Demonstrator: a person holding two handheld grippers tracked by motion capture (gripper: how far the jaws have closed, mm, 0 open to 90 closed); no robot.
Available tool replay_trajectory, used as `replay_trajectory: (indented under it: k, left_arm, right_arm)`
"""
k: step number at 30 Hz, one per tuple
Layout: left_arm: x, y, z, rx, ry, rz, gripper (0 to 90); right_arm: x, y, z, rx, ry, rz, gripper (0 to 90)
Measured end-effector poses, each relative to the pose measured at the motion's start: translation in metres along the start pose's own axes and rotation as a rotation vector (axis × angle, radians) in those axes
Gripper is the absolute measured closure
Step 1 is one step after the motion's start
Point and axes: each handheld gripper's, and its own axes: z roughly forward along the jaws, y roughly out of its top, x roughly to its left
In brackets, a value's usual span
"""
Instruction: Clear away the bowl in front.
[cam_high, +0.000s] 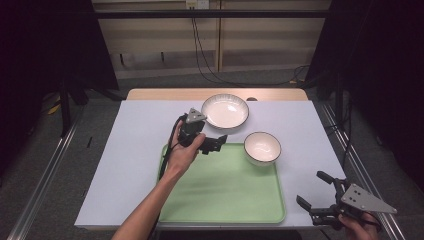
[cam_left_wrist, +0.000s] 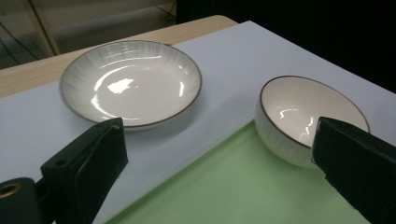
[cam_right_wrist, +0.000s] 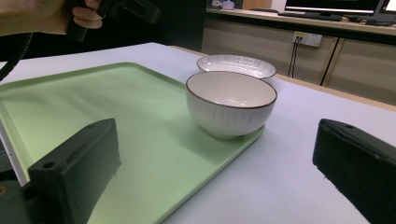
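Bowl (cam_high: 262, 147) sits on tray's (cam_high: 220, 200) far right corner, just right of left tool (cam_high: 216, 143), jaws spread; plate (cam_high: 225, 111) beyond. Right tool (cam_high: 316, 192), also spread, lies farther off.

black left gripper (cam_high: 212, 144) and right gripper (cam_high: 314, 194), grey three-cornered plates, black cables, bare forearms.

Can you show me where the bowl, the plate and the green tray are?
bowl (cam_high: 262, 147): high view, on its white inside.
plate (cam_high: 225, 111): high view, on its shiny middle.
tray (cam_high: 225, 185): high view, on its bare green floor.
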Motion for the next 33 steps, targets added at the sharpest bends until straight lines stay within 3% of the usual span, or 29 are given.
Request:
replay_trajectory:
  k: [4,9,16,19,20,24,28,33]
  left_arm:
    - [0.005,-0.007,-0.018,-0.023,0.049,0.014,3.5]
    - [0.008,-0.013,-0.04,-0.053,0.081,0.025,2.8]
    - [0.013,-0.031,-0.064,-0.049,0.114,0.051,2.8]
    - [0.016,-0.038,-0.072,-0.06,0.128,0.017,2.8]
    - [0.017,-0.039,-0.075,-0.054,0.137,0.031,2.8]
    - [0.018,-0.048,-0.087,-0.064,0.15,0.014,2.8]
    - [0.016,-0.059,-0.101,-0.044,0.18,0.036,2.6]
    - [0.015,-0.074,-0.112,-0.055,0.194,0.011,2.6]
  right_arm:
    - [-0.001,0.0,0.0,0.003,-0.002,-0.002,0.5]
    - [0.0,0.0,0.001,0.006,-0.005,-0.002,0.5]
    - [0.0,-0.001,0.002,0.014,0.006,-0.002,0.5]
    - [0.0,-0.001,0.002,0.015,-0.003,-0.005,0.5]
    - [0.0,-0.001,0.002,0.017,-0.003,-0.007,0.5]
    - [0.0,-0.001,0.003,0.018,-0.006,-0.002,0.5]
    - [0.0,-0.001,0.003,0.018,-0.007,-0.003,0.5]
    - [0.0,-0.001,0.003,0.019,-0.009,-0.004,0.5]
